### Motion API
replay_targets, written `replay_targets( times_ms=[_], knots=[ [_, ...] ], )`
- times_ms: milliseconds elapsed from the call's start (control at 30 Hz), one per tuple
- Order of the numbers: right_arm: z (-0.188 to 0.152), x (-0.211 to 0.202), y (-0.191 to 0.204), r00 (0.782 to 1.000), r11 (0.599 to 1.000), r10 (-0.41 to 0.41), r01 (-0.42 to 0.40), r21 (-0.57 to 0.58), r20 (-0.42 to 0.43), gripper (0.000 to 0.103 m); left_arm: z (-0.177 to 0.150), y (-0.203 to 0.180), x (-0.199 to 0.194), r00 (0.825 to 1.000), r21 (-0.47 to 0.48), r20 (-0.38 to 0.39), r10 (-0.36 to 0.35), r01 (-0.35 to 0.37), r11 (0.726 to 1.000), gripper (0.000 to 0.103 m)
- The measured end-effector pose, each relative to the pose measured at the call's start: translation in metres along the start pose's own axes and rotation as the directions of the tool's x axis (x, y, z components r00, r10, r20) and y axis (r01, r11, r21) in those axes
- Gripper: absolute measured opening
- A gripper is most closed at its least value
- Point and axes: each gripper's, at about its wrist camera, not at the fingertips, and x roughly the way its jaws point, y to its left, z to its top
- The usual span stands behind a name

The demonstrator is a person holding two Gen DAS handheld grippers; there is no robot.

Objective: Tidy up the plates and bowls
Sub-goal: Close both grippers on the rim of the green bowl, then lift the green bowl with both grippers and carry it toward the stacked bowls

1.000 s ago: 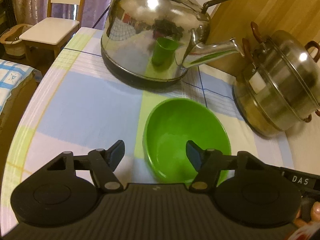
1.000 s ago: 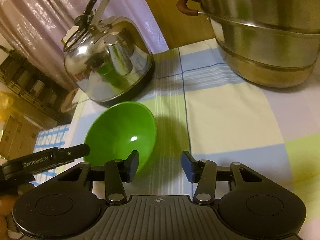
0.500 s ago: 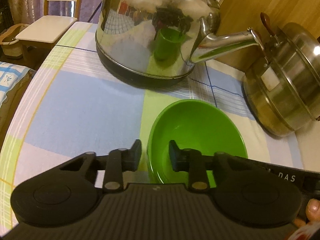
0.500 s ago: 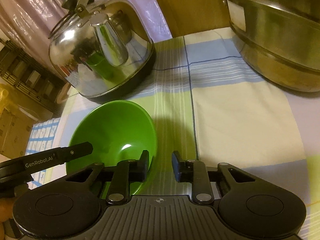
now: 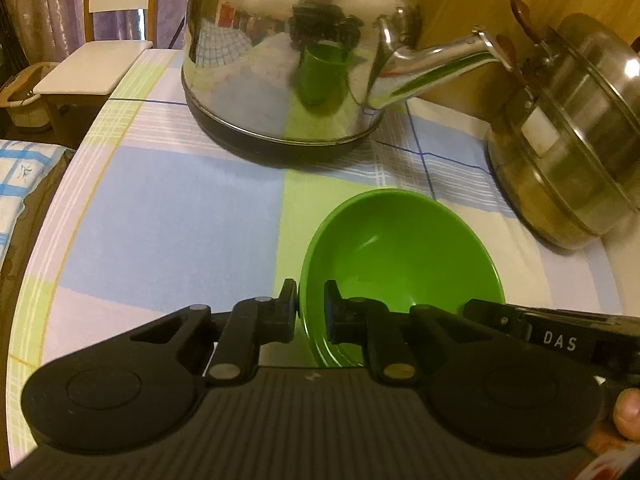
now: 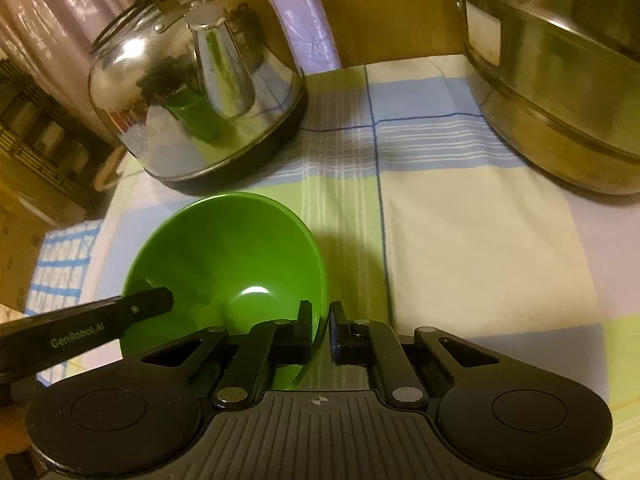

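Green plastic bowl sits mouth-up on the checked cloth of the desk, in front of the shiny steel kettle and left of the steel steamer pot. You have it pinched at the rim on both sides: your left gripper clenches the near-left rim, your right gripper the opposite edge, each with one finger inside and one outside. Being round, it has no long axis; its opening faces up. Expect it to be light, stiff and smooth, so it may slip; keep both rim holds level.
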Motion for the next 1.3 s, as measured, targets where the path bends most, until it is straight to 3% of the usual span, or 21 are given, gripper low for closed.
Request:
replay_targets(
  times_ms=[333,633,933,1300],
  knots=[
    [-0.014,-0.067,-0.021,1.0,0.999,-0.013,0.013,0.031,0.02,0.007,-0.016,-0.047,-0.05,0.999,0.04,-0.004,-0.038,0.038,0.999,0.011],
    [-0.061,-0.175,-0.028,0.998,0.996,-0.028,0.023,0.089,0.058,0.007,-0.054,-0.096,-0.148,0.996,0.095,0.044,-0.081,0.076,0.993,0.011],
    [-0.147,-0.268,-0.02,0.993,0.994,-0.037,0.025,0.111,0.108,0.007,-0.14,-0.117,-0.228,0.994,0.115,0.044,-0.105,0.099,0.988,0.011],
    [-0.274,-0.318,-0.03,0.995,0.985,-0.033,0.017,0.172,0.089,0.007,-0.266,-0.132,-0.273,0.997,0.136,0.004,-0.075,0.074,0.988,0.011]
  ],
)
